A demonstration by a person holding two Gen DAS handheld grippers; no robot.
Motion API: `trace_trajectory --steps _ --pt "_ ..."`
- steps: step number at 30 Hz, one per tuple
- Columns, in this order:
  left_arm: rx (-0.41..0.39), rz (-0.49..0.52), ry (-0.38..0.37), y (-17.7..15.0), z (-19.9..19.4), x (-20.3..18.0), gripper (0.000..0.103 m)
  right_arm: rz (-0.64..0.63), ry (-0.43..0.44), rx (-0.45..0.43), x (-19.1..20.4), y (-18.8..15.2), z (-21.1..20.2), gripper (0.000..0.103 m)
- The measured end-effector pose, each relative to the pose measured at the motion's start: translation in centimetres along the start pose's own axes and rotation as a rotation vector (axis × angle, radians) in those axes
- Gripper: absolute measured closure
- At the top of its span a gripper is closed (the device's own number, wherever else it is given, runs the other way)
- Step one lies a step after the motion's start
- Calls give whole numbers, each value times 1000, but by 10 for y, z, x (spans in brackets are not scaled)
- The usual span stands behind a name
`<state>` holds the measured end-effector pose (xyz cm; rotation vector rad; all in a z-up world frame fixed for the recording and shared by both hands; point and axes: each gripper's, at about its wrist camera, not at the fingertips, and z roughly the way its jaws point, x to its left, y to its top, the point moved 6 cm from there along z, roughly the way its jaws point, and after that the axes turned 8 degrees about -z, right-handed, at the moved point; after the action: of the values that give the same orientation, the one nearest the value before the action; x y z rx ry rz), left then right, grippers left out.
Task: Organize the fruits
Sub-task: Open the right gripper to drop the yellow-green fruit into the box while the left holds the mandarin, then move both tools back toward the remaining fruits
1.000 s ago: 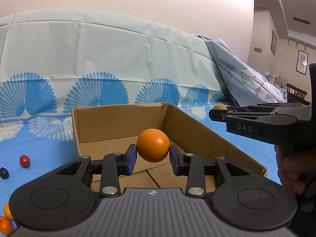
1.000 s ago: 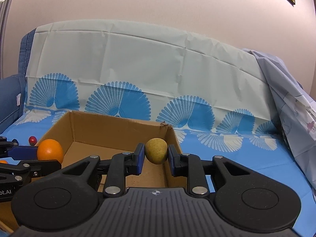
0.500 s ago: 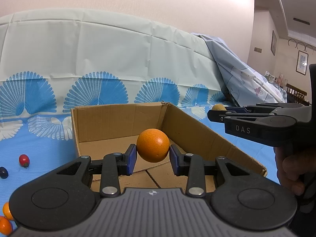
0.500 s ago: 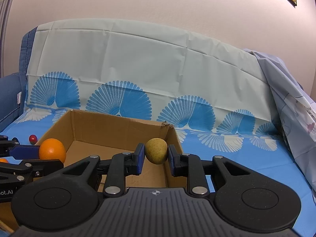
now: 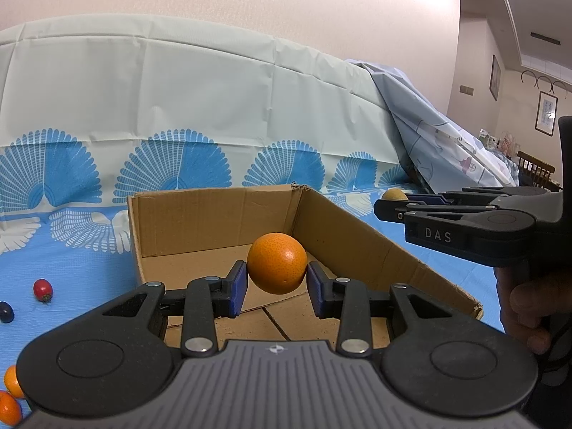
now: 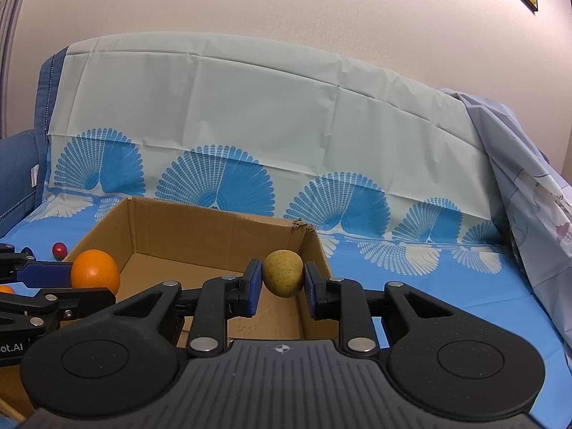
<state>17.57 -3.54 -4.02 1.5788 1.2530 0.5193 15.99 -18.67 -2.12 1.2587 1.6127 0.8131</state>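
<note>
holding both fruits over the open cardboard box (image 5: 200, 221), the two grippers look poised for a drop rather than a reach. the left gripper (image 5: 277, 286) pinches the orange (image 5: 277, 262) between its blue pads, the fruit hanging above the box floor near the far right corner, clear of the walls. the right gripper (image 6: 282, 286) clamps a smaller yellow-green fruit (image 6: 283, 272) the same way, above the right side of the box, close to its right wall. gripping each fruit across its widest part keeps a round, smooth thing from squirting out, and carrying them high lets them clear the rim. the box floor that shows is bare, so sorting seems to be at an early stage. a cherry tomato (image 5: 43, 289), a dark fruit (image 5: 6, 311) and two small oranges (image 5: 10, 393) wait on the blue cloth (image 5: 89, 286) to the left of the box. releasing from this height could let the fruits roll or bounce, so lowering first seems wiser.
</note>
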Motion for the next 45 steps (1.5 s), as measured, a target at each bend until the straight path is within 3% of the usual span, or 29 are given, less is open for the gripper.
trace_trajectory --steps 33,34,36,37,45 --pt "3 -4 -10 -1 0 -1 63 -16 8 9 5 -2 3 77" --pt "8 -9 -16 -1 0 -2 62 -14 9 14 4 -2 3 76" --pt "14 -14 -19 -3 1 -3 44 -15 3 20 5 -1 5 59" --pt "3 -10 -13 -3 0 -4 44 -14 -2 15 5 -1 4 51" --pt "-58 -6 23 0 -10 0 44 -1 -8 5 9 3 1 50"
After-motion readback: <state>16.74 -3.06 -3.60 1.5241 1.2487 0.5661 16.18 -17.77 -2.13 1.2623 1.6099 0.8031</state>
